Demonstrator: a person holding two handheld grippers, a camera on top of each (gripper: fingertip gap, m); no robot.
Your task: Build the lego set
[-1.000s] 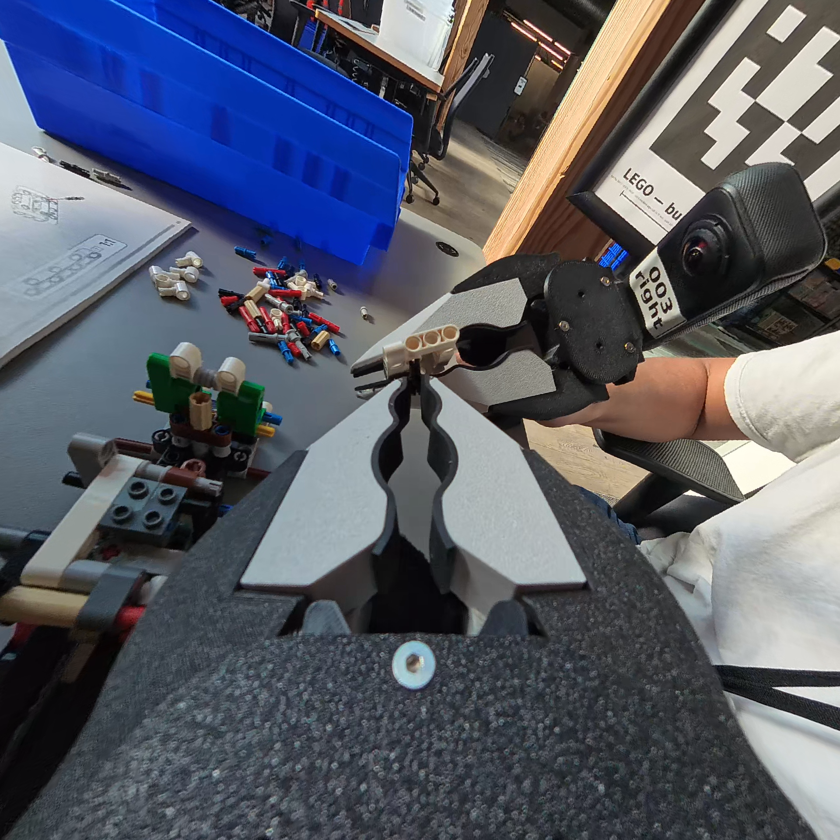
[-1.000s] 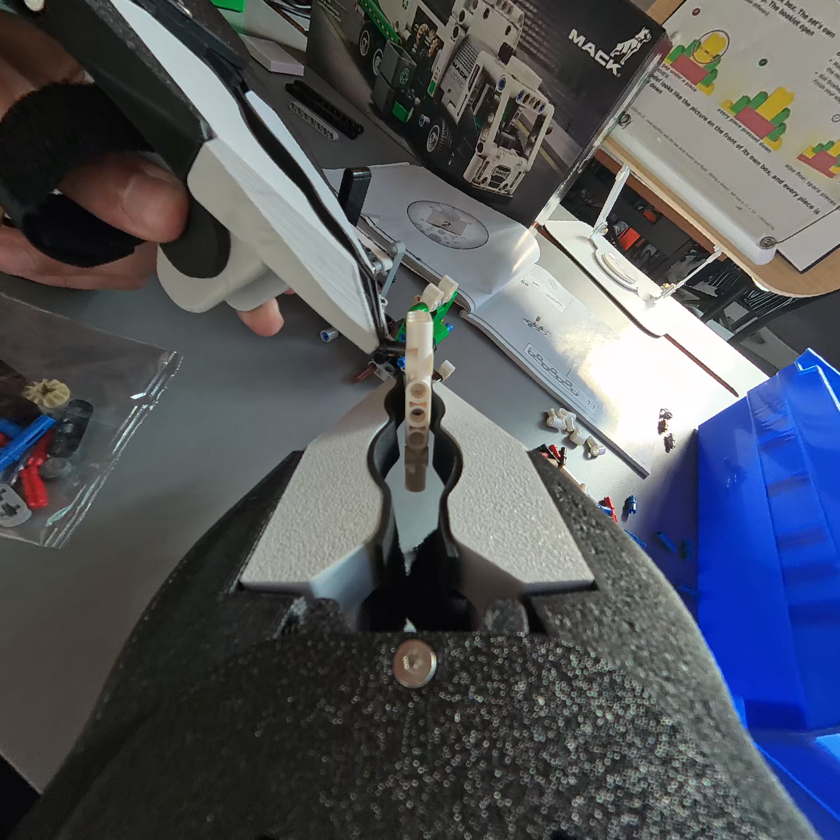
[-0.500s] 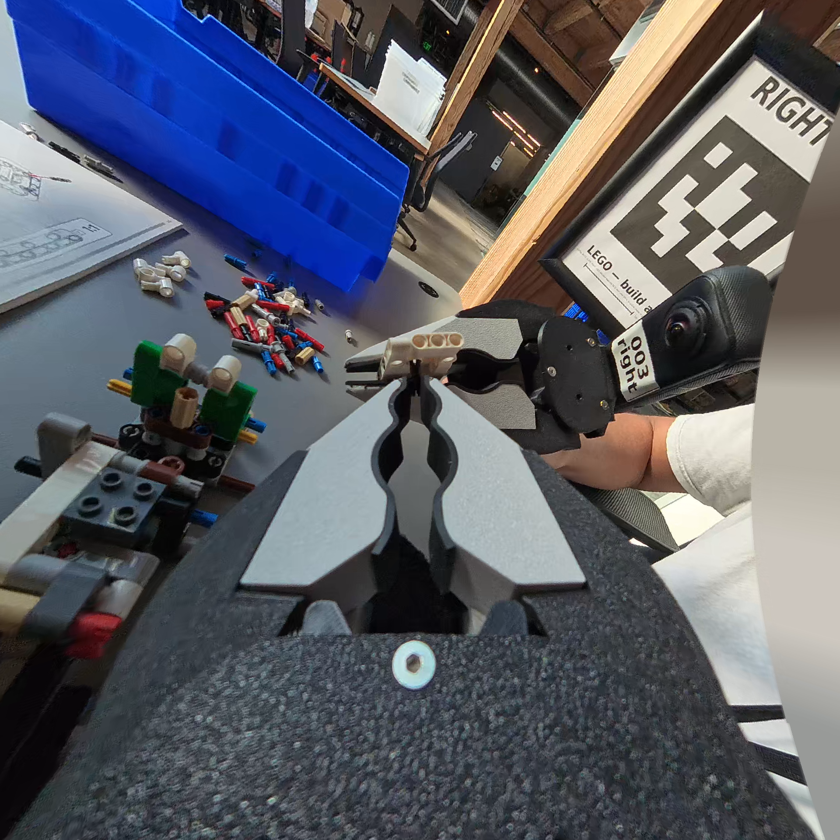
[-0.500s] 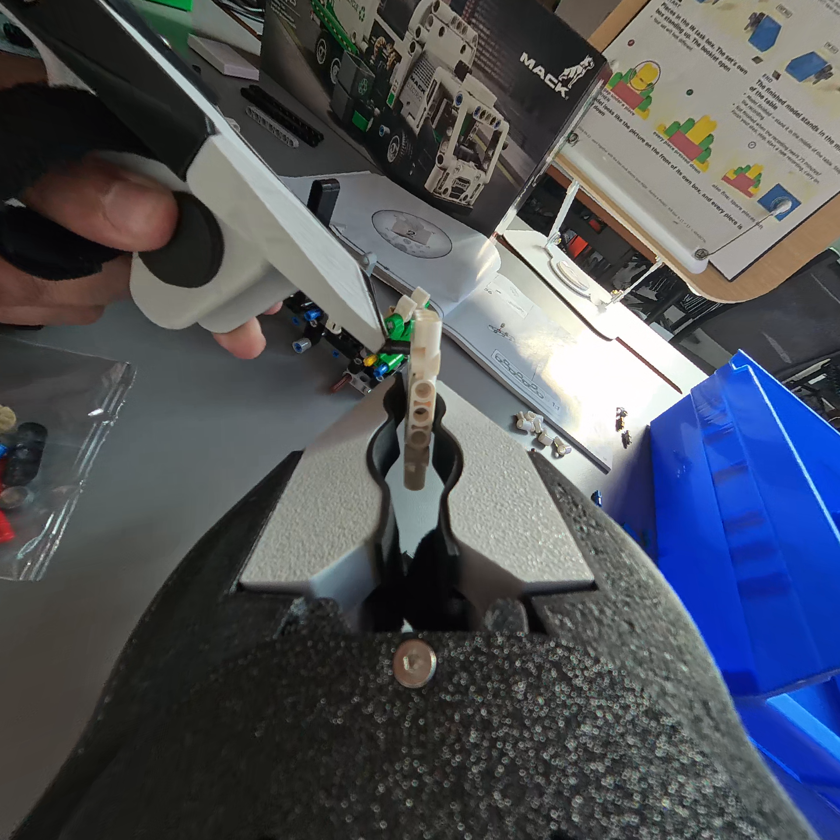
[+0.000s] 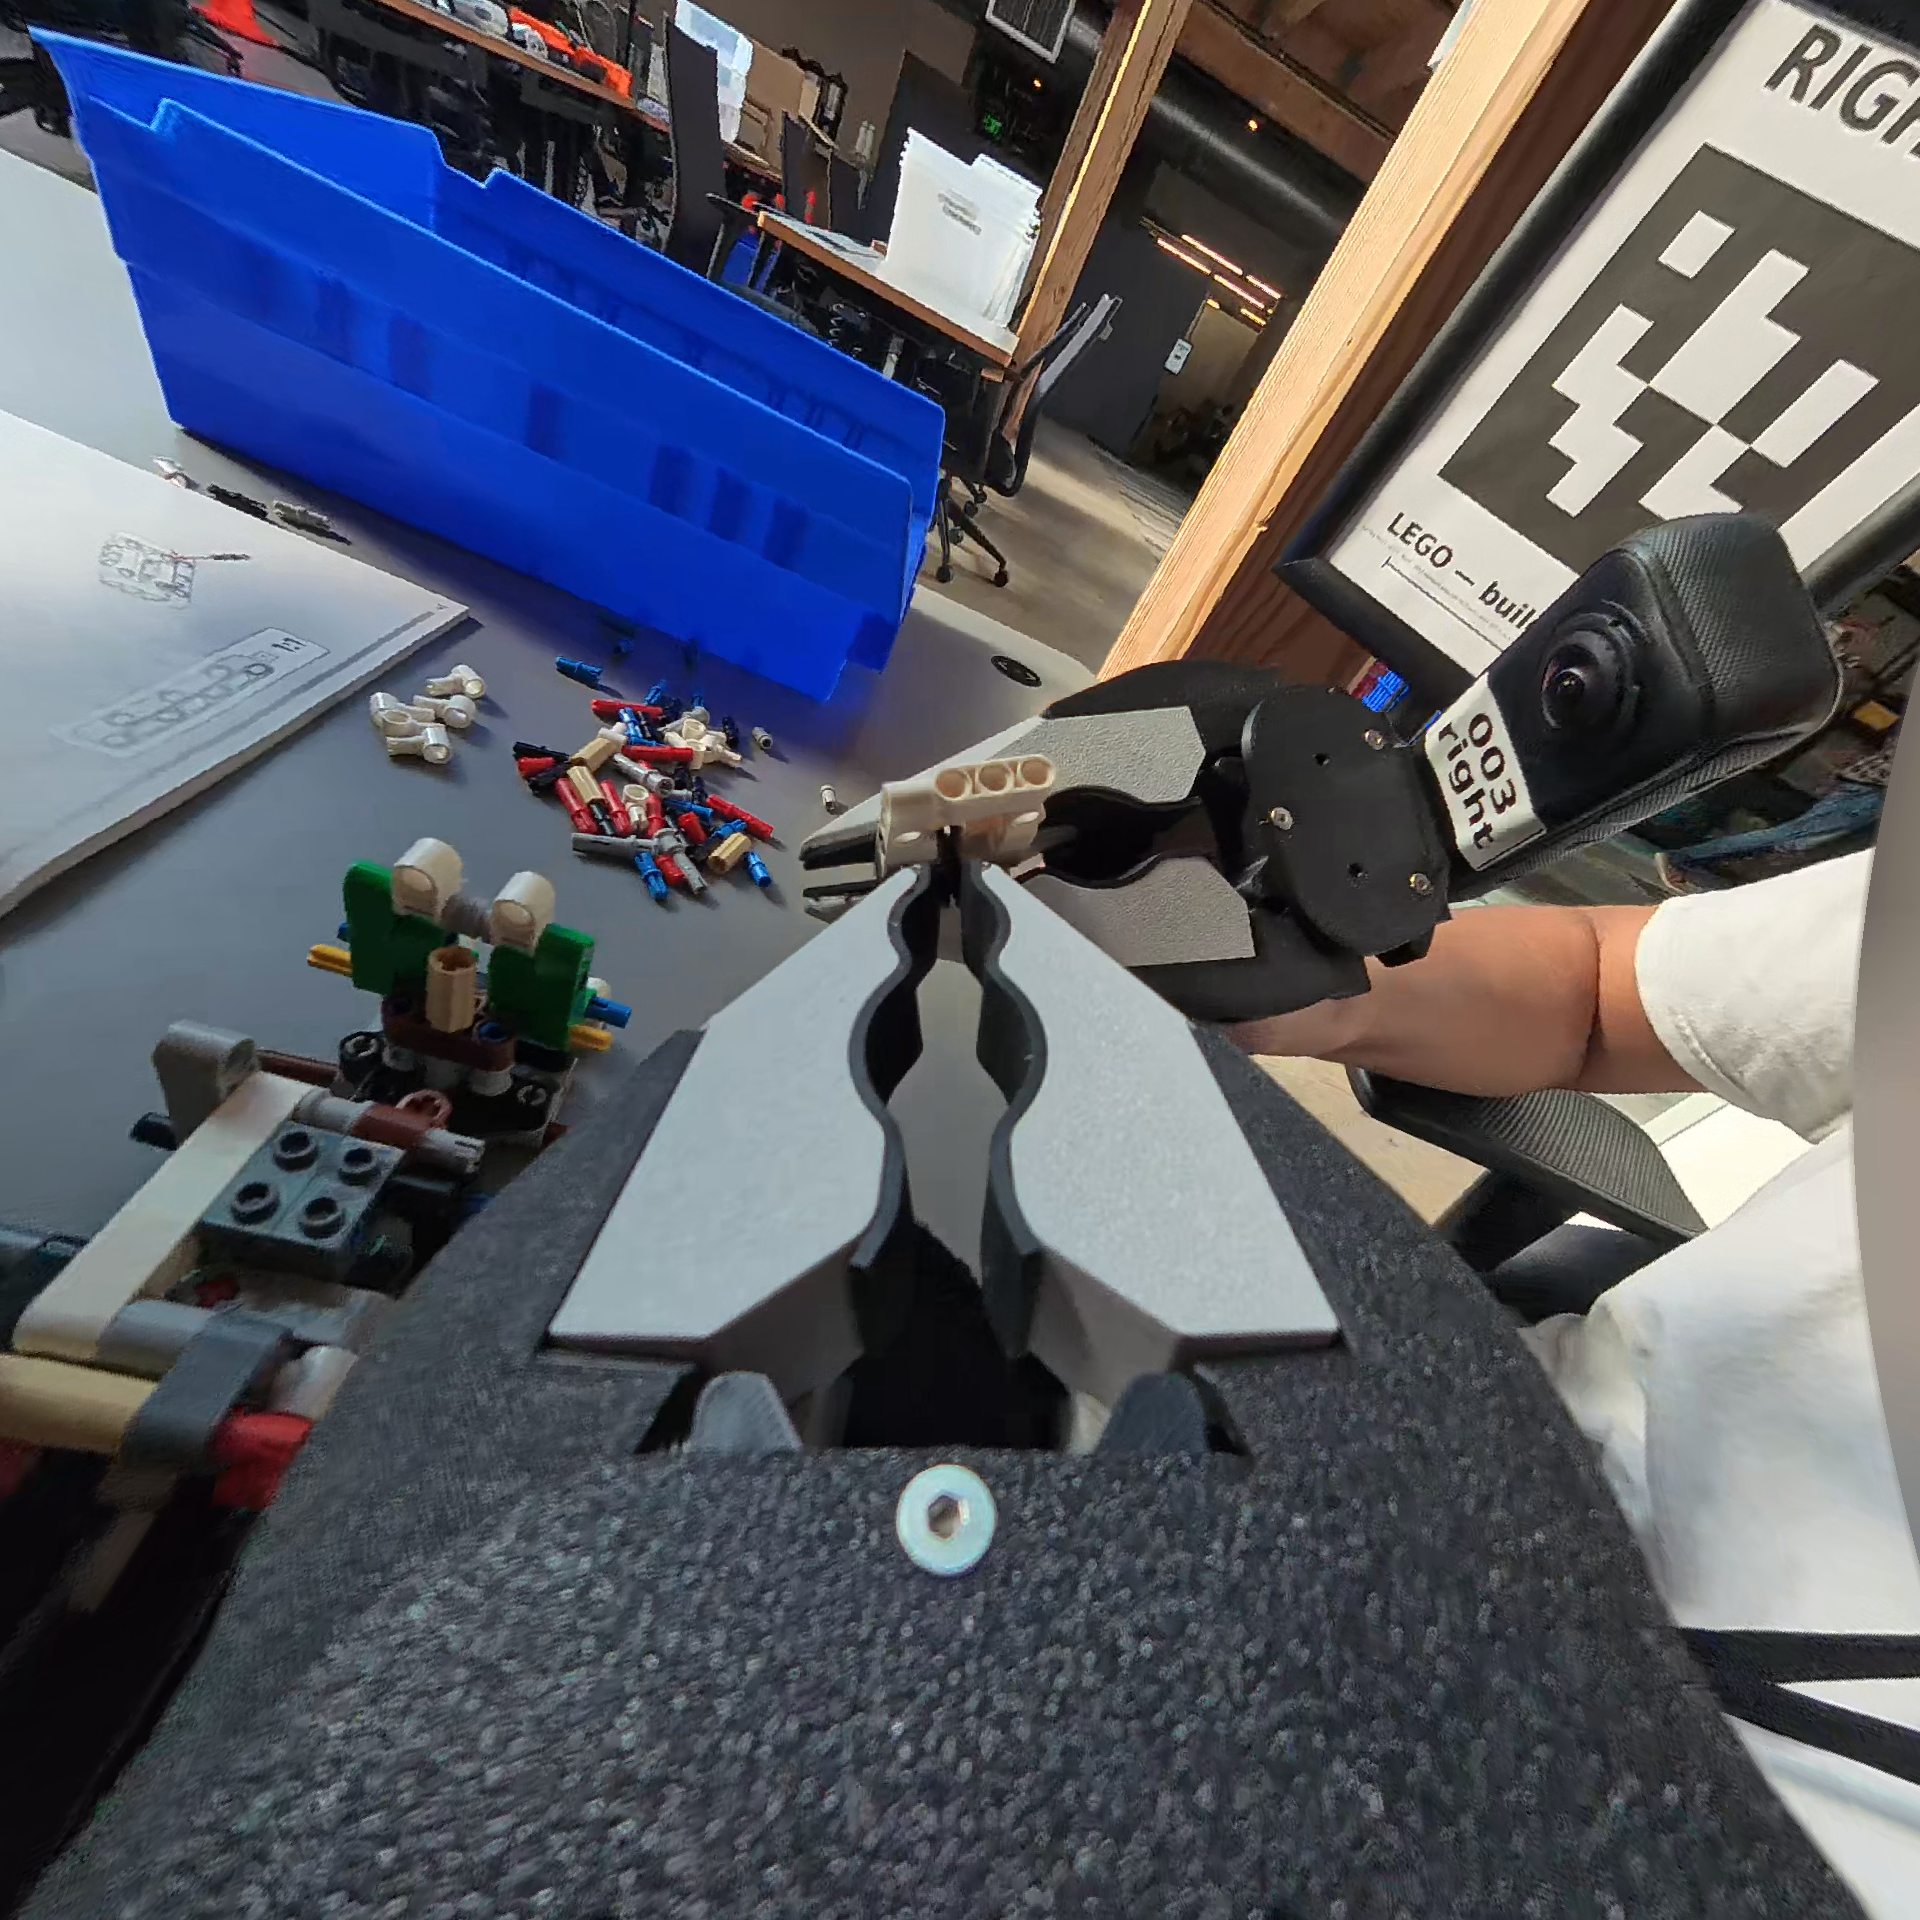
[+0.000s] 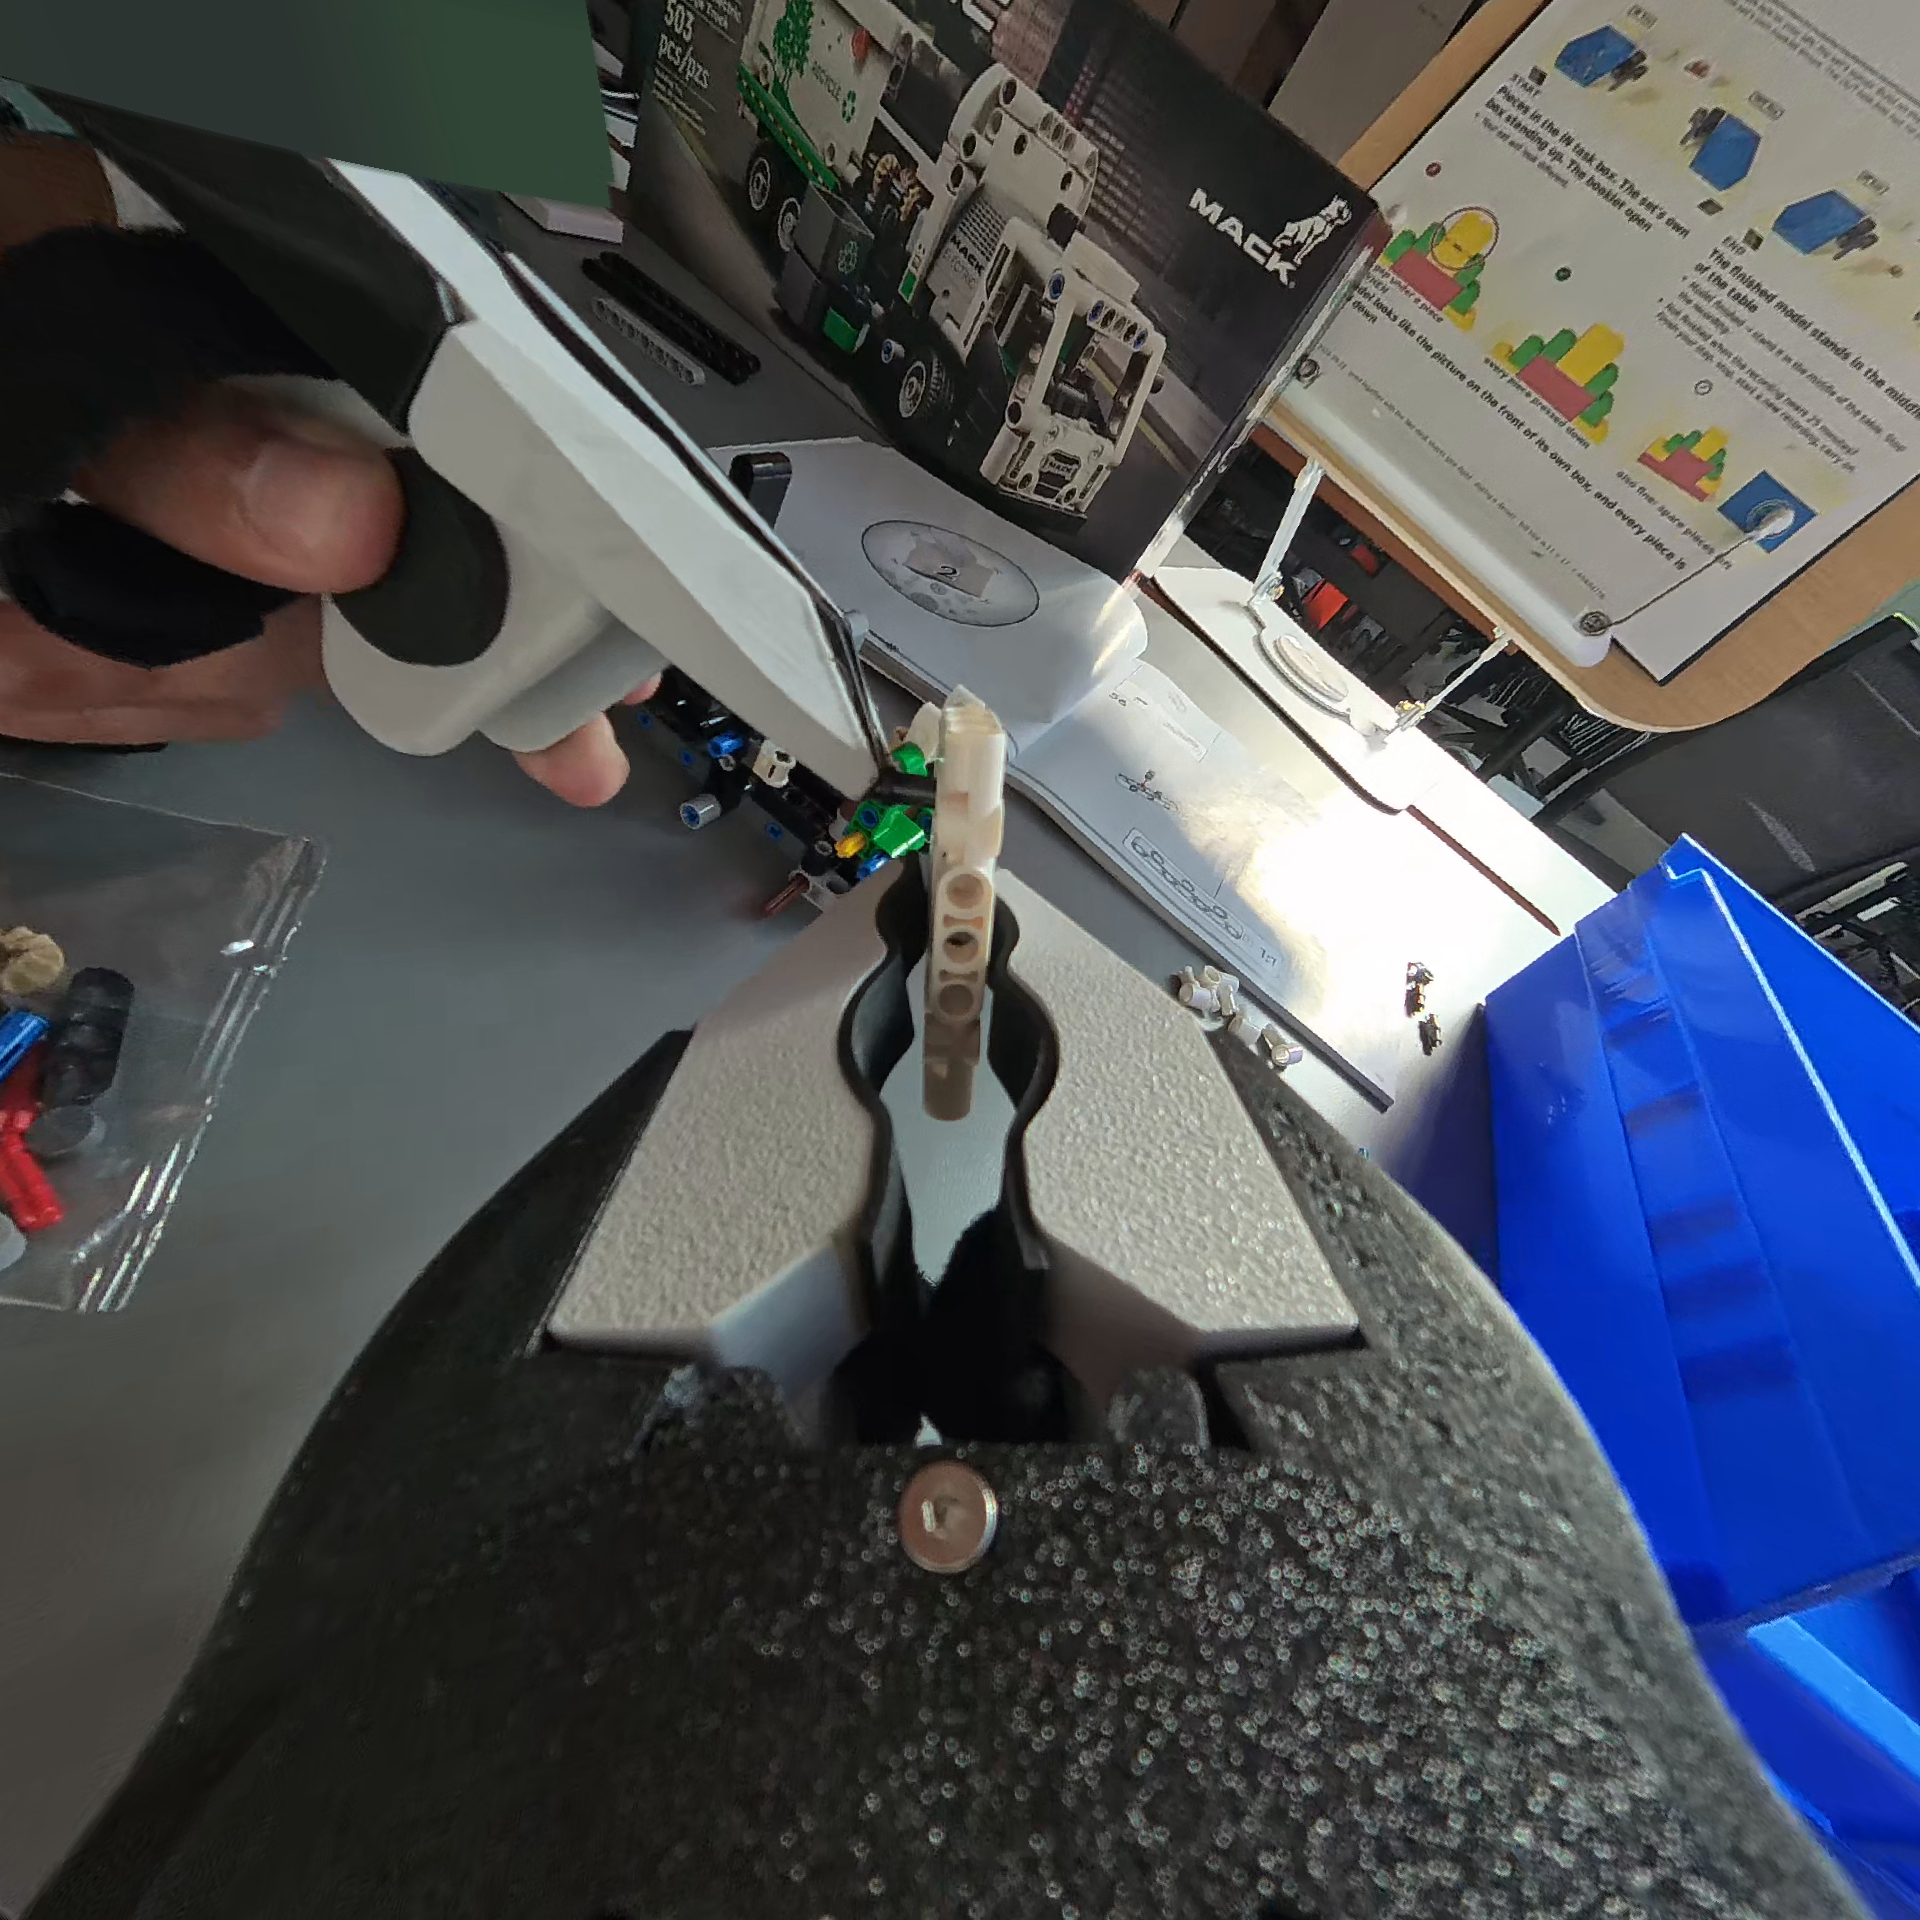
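The left wrist view alone shows the loose pile of small pins (image 5: 649, 795) on the desk (image 5: 260, 831), the white connectors (image 5: 426, 712) just beyond it, and the person's forearm (image 5: 1455, 997) behind the right gripper (image 5: 842, 862). The right wrist view alone shows the truck set box (image 6: 987, 260) standing at the far edge, the clear bag of parts (image 6: 114, 1039) near left, and the hand (image 6: 187, 582) around the left gripper (image 6: 868, 758).

The left gripper (image 5: 951, 883) has its fingers together on a thin black pin (image 6: 894, 795) whose far end meets the cream beam (image 6: 961, 914). The right gripper (image 6: 956, 935) is clamped on that beam, both pads pressing its sides, with the beam's far end standing out past the fingertips.

Both grippers meet above the desk's near right part. A green and grey partial build (image 5: 457, 966) sits to the left, the open instruction booklet (image 6: 1195, 831) beyond, and blue bins (image 6: 1714, 1195) close off the right. Bare grey desk (image 6: 468, 987) lies near left.
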